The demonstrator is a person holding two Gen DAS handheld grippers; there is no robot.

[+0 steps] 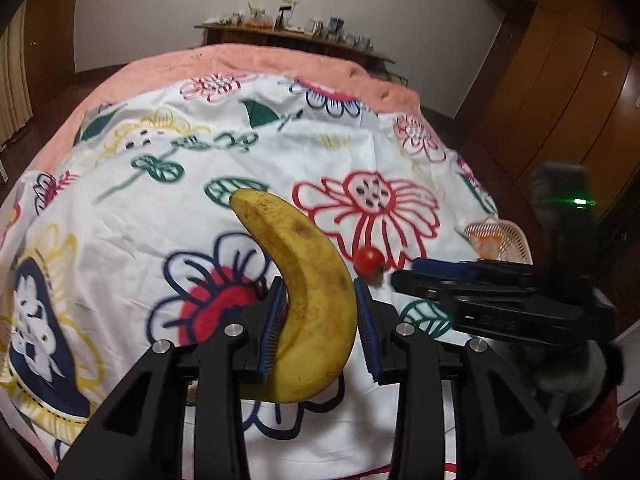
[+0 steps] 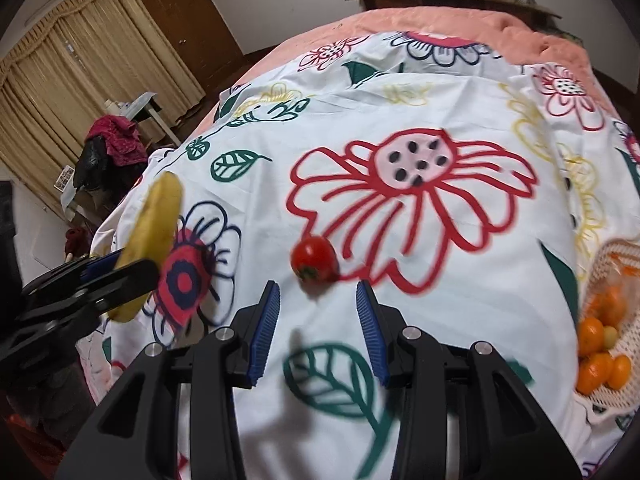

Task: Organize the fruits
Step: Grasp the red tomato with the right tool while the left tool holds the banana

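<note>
My left gripper (image 1: 320, 296) is shut on a yellow banana (image 1: 304, 280) and holds it above the flowered cloth; it also shows at the left of the right wrist view (image 2: 120, 272) with the banana (image 2: 156, 224). A small red tomato (image 2: 314, 258) lies on the cloth just ahead of my right gripper (image 2: 318, 296), which is open and empty. The tomato also shows in the left wrist view (image 1: 369, 260), next to the right gripper (image 1: 404, 276). A white basket (image 2: 624, 264) with several oranges (image 2: 600, 340) stands at the right.
The flowered white cloth (image 2: 400, 320) covers a pink-topped table (image 1: 256, 60). The basket also shows in the left wrist view (image 1: 508, 236) at the table's right edge. Wooden wardrobes (image 1: 560, 92) stand to the right, a cluttered shelf (image 1: 288, 34) behind, curtains (image 2: 60, 100) to the left.
</note>
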